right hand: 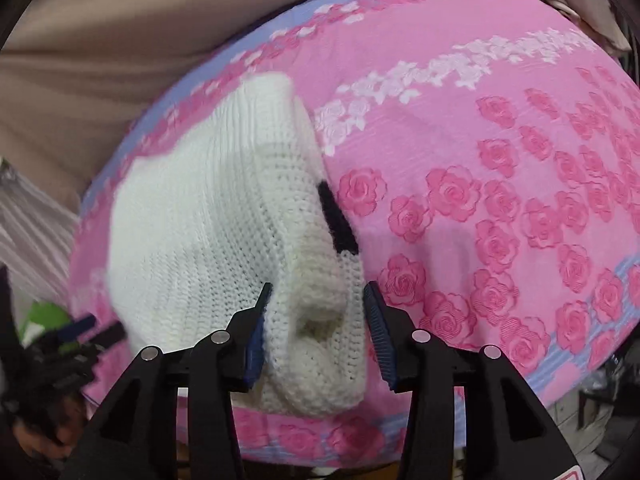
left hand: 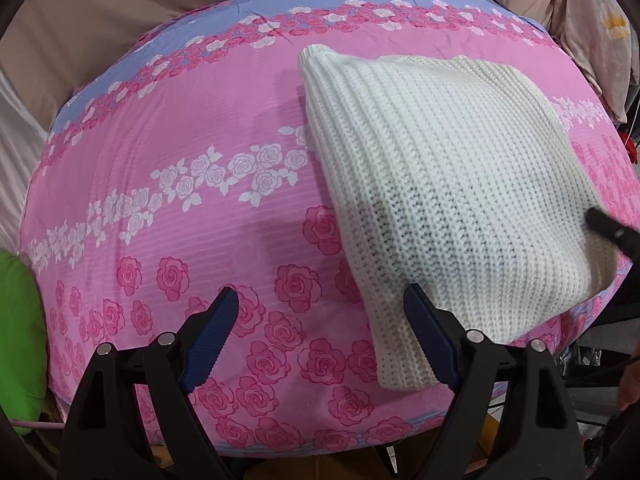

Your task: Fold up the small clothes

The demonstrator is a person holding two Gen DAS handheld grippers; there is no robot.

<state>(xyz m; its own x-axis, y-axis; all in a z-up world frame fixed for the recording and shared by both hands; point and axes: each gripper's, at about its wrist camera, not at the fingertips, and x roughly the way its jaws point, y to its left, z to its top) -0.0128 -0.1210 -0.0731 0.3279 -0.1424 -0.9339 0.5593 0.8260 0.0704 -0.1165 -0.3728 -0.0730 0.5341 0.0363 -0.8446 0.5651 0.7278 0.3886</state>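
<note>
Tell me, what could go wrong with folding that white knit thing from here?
Two risks, as I see it. The right gripper has a bunched edge of the white knit garment between its fingers, but the far finger seems clear of it, so the thick fold might slip free. The garment also lies near the edge of the pink flowered cover; a pull could drag it off. The left gripper is open, holding nothing down.
</note>
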